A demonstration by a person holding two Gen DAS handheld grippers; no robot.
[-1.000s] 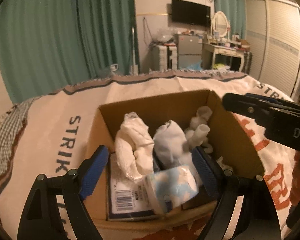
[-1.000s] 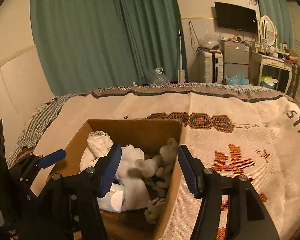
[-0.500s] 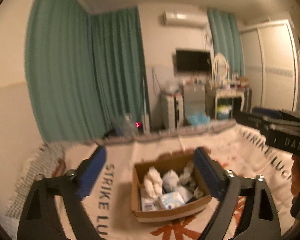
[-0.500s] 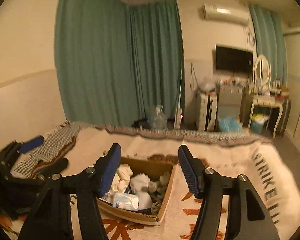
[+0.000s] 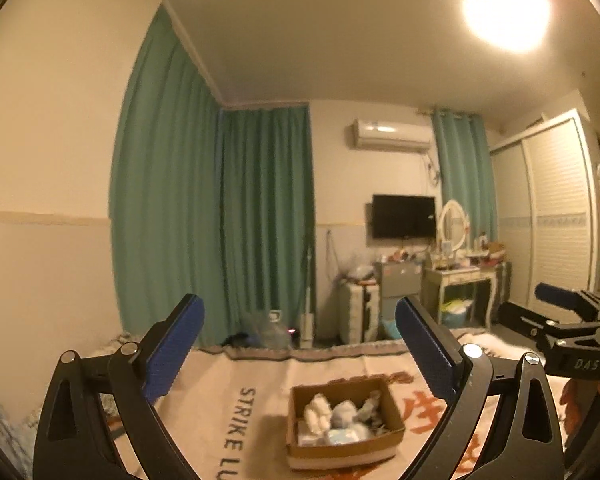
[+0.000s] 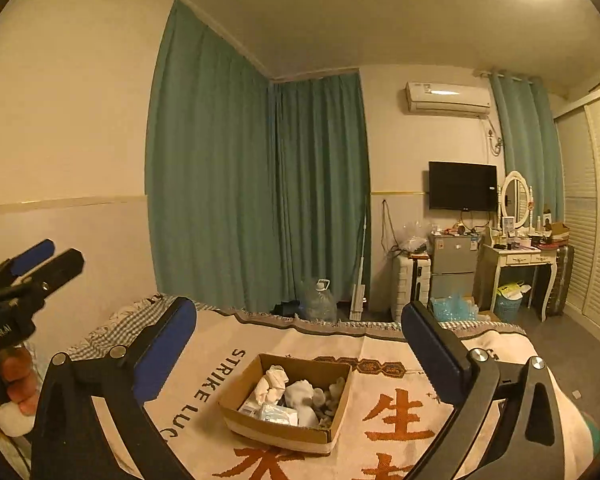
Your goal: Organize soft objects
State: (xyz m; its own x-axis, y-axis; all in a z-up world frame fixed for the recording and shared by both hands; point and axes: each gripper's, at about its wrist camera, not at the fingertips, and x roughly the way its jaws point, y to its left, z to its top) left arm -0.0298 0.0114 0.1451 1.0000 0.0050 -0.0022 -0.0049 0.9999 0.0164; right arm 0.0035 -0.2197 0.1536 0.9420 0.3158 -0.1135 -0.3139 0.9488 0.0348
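A brown cardboard box (image 5: pixel 394 414) stands on the cream blanket, holding white cloths (image 5: pixel 318 416), a pale plush toy (image 5: pixel 370 408) and a tissue pack (image 5: pixel 342 436). It also shows in the right wrist view (image 6: pixel 342 390), with the cloths (image 6: pixel 274 382) and tissue pack (image 6: pixel 278 414) inside. My left gripper (image 5: pixel 298 344) is open and empty, raised high and well back from the box. My right gripper (image 6: pixel 300 348) is open and empty, also high above the bed. Each gripper shows at the edge of the other's view.
The cream blanket (image 6: pixel 396 420) with orange characters and "STRIKE" lettering covers the bed. Green curtains (image 6: pixel 260 200), a water bottle (image 6: pixel 320 300), a small fridge (image 6: pixel 454 264), a dressing table (image 6: pixel 520 264) and a wardrobe (image 6: pixel 596 220) stand beyond.
Both grippers have pulled up and back from just above the box to high over the bed. The box now looks small and far. Both stay open and empty.
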